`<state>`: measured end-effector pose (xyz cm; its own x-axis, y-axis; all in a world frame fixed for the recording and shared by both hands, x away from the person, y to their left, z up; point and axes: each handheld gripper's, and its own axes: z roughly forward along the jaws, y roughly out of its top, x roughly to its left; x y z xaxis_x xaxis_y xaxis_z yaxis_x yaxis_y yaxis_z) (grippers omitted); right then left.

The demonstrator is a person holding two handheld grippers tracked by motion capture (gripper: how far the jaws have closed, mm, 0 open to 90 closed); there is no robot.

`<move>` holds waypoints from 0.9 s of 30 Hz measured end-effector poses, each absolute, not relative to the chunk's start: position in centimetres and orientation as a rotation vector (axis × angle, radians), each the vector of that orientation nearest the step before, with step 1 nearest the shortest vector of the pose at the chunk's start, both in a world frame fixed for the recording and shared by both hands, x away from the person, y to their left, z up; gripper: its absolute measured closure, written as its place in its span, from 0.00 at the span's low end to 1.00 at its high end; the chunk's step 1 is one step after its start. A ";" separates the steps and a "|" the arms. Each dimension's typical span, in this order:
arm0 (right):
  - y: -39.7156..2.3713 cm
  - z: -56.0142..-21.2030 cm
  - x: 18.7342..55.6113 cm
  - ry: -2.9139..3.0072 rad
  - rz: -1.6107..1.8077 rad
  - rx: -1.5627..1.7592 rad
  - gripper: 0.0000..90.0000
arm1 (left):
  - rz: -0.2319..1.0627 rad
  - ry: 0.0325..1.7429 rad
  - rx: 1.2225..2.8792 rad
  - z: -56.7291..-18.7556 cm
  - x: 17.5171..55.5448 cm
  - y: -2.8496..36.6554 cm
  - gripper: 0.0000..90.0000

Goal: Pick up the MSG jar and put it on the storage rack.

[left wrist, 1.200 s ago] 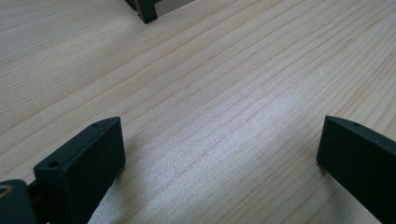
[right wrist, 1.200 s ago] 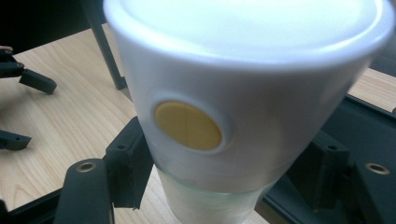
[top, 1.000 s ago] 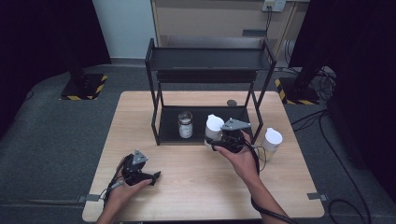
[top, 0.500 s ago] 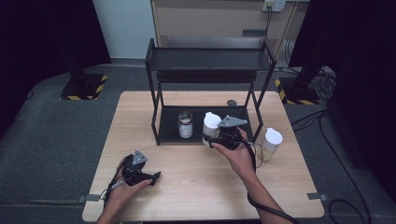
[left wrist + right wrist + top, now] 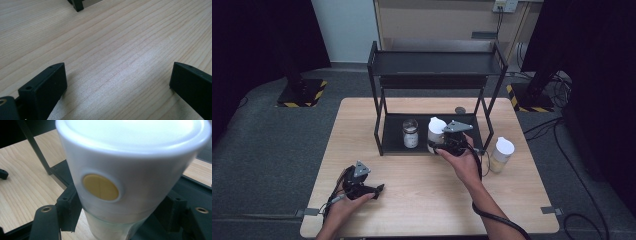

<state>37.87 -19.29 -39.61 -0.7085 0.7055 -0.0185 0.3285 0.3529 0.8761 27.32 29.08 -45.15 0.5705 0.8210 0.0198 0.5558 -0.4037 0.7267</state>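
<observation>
Nearest, left gripper [image 5: 377, 188] resting idle on the table [image 5: 422, 200], fingers [image 5: 45, 85] spread wide on nothing. Farther off, right gripper [image 5: 435, 145] pinching the white-capped jar [image 5: 120, 182] just under its cap, over the front edge of the rack's [image 5: 432, 65] bottom shelf beside a glass jar [image 5: 410, 133]. Placing step in hand, seemingly: next, set down upright clear of the glass jar, then release.
</observation>
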 end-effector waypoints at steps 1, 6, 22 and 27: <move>-19.2 -39.6 38.0 2.227 1.305 0.904 0.35 | 0.496 1.093 2.117 -45.2 27.3 29.1 0.00; -18.7 -39.7 38.5 2.226 1.296 0.911 0.35 | 0.494 1.089 2.120 -45.1 27.2 29.1 0.00; -17.8 -40.5 40.1 2.225 1.273 0.939 0.35 | 0.492 1.085 2.121 -45.1 27.0 29.0 0.00; -17.6 -40.7 40.6 2.225 1.265 0.947 0.35 | 0.492 1.084 2.122 -45.1 27.0 29.0 0.00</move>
